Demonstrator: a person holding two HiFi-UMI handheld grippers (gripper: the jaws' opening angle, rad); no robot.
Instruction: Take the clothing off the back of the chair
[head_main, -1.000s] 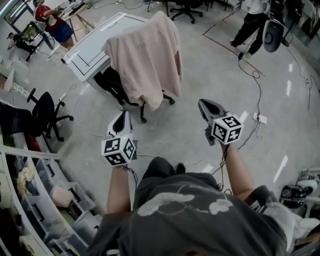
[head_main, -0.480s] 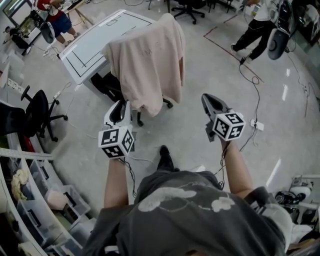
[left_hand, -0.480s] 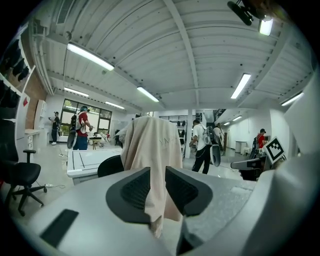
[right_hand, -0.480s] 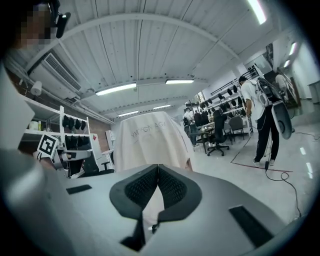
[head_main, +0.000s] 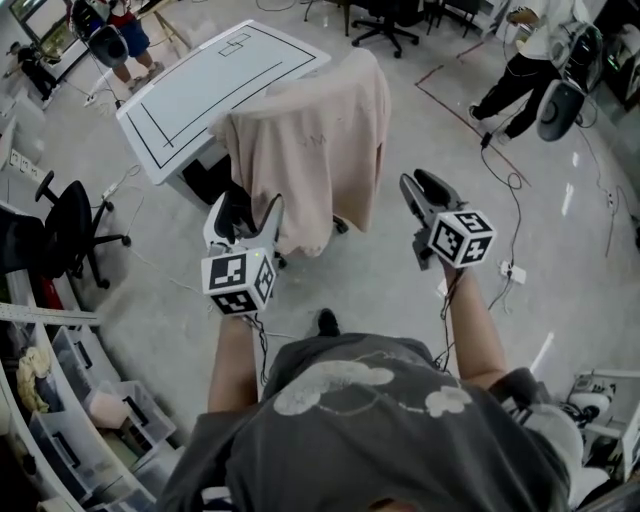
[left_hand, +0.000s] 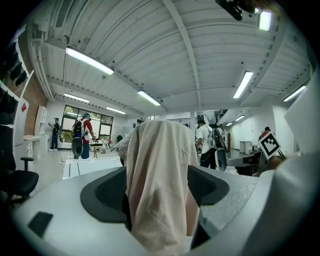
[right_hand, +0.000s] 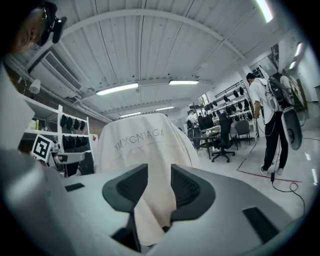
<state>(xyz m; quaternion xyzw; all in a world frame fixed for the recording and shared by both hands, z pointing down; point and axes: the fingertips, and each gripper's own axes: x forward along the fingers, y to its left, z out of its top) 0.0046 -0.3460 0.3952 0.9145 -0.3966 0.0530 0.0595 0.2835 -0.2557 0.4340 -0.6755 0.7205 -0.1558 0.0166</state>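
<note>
A pale pink garment (head_main: 310, 150) hangs over the back of a black office chair (head_main: 212, 178), covering most of it. My left gripper (head_main: 250, 208) is at the garment's lower left hem, its jaws opening wide. In the left gripper view the garment (left_hand: 160, 175) fills the gap of the left gripper (left_hand: 157, 187); the pads do not press on it. My right gripper (head_main: 426, 184) is just right of the garment and apart from it, its jaws opening with a narrow gap. The right gripper view shows the garment (right_hand: 145, 145) some way beyond the right gripper (right_hand: 159, 185), with nothing between the pads.
A white table (head_main: 200, 90) stands just behind the chair. Another black office chair (head_main: 75, 220) is at the left, with shelves of bins (head_main: 60, 400) below it. Cables (head_main: 510, 200) trail on the floor at the right. People (head_main: 530, 60) stand at the back.
Both grippers have moved forward to the draped chair as the person stepped closer. Both pairs of jaws were shut and have parted, the left far wider than the right.
</note>
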